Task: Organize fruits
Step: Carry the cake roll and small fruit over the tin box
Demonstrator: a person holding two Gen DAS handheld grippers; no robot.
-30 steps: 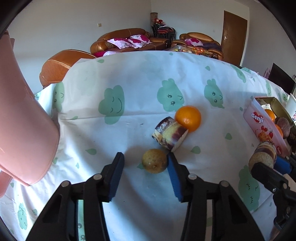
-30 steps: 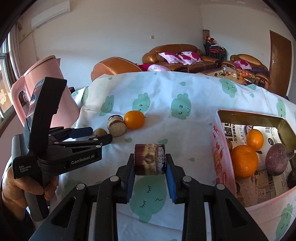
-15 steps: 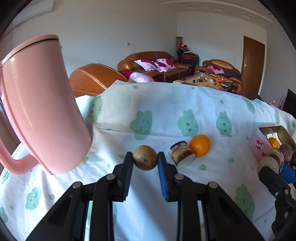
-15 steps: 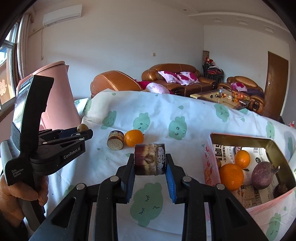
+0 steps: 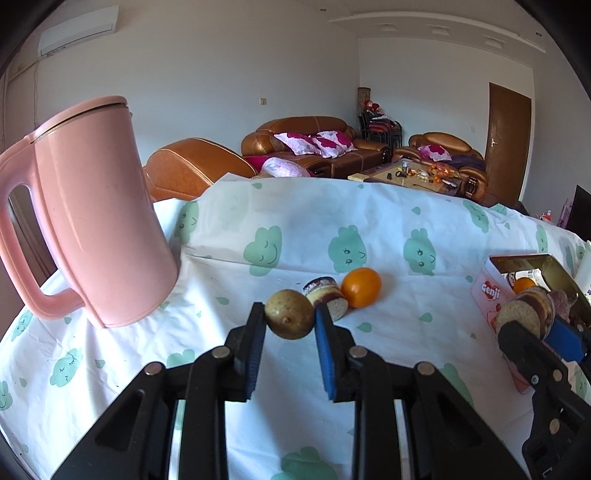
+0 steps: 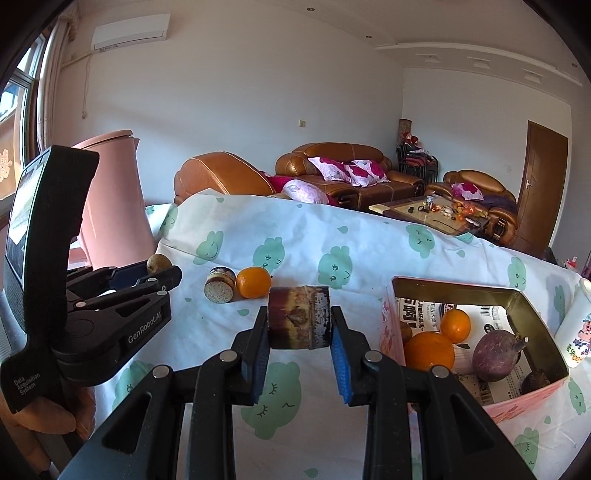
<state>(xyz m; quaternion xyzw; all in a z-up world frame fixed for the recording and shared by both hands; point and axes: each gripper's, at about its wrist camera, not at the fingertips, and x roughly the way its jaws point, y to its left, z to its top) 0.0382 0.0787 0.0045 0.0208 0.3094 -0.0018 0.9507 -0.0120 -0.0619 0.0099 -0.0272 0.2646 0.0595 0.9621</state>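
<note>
Left claw (image 5: 289,323) clenched on small brown round fruit (image 5: 289,313), held above table (image 5: 295,229); right claw (image 6: 299,334) grips sugarcane piece (image 6: 299,317) by its cut ends, near open tin (image 6: 480,295). Fruit prob. light, firm, apt to roll; cane stiff, best held across ends.

pink kettle (image 5: 92,218) upright at table's left, on white tablecloth with green cloud faces (image 5: 303,221); brown leather sofas (image 6: 343,166) with pink cushions behind; coffee table (image 6: 436,214) cluttered; brown door (image 6: 543,188) right; wall AC unit (image 6: 129,31)
</note>
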